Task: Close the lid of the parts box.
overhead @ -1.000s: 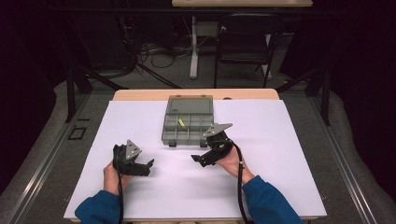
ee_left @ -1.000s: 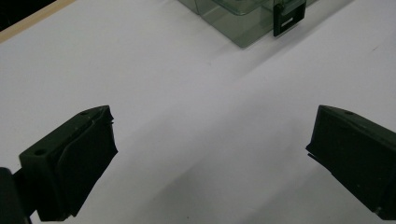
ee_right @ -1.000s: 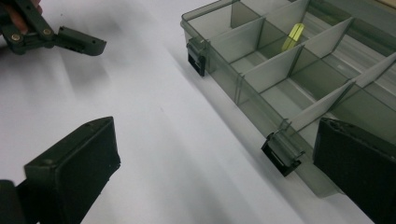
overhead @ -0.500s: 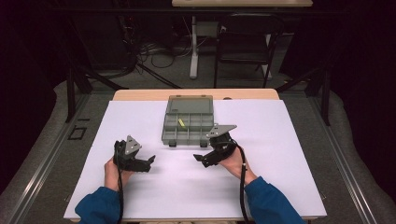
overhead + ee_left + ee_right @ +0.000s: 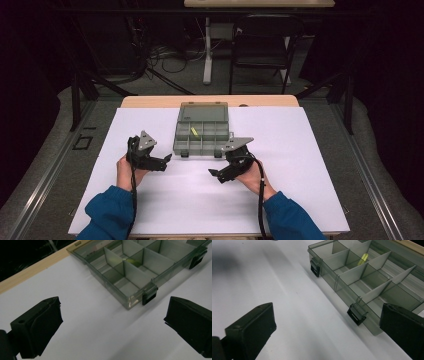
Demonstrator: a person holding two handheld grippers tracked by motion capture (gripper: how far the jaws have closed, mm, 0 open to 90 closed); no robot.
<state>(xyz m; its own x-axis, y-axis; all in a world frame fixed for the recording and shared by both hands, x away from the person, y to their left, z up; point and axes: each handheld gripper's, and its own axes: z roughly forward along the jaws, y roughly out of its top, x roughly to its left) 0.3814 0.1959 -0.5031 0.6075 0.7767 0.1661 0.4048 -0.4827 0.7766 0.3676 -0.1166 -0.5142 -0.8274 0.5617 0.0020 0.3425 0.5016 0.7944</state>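
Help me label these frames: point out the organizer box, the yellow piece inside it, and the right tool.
organizer box (image 5: pixel 176 142): high view, left wall.
yellow piece (image 5: pixel 363 258): right gripper view, its middle.
right tool (image 5: pixel 216 175): high view, between its tips.

White sheet over the tabletop, plain, no pattern, with a pale wood strip showing along the far edge. The compartment box reads smoky grey-green and see-through, dividers the same tint, its two front latches black. One small piece inside it glows yellow-green. Left tongs black all over, a grey plate on top; right tongs black too, same grey plate, black cable trailing. Both sleeves are solid teal-blue. Floor beyond the tabletop grey, background near black.
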